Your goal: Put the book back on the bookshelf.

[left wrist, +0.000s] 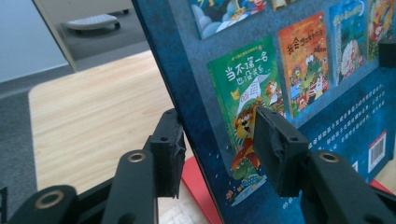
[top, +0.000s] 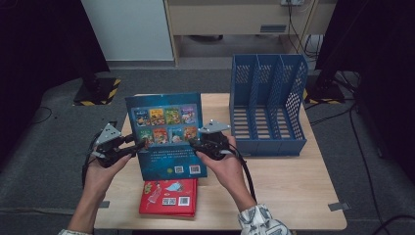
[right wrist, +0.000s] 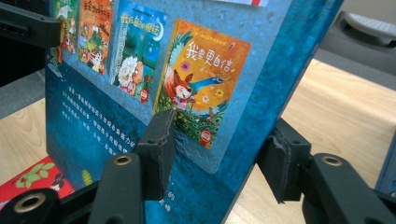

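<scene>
A blue picture book point(top: 166, 132) stands upright above the table, its back cover with small cover pictures facing me. My left gripper point(top: 142, 143) is shut on the book's left edge. In the left gripper view the gripper point(left wrist: 219, 149) has one pad behind the book and one pad on the printed cover point(left wrist: 299, 70). My right gripper point(top: 193, 143) is shut on the right edge. Its pads point(right wrist: 159, 140) clamp the blue book point(right wrist: 116, 130) from front and back. A red book point(top: 169, 196) lies flat on the table right below.
A blue three-slot file rack point(top: 266, 105) stands at the back right of the wooden table point(top: 284, 186), its slots opening upward. Bare tabletop stretches to the right of my hands. Black stands and cables sit on the grey floor around the table.
</scene>
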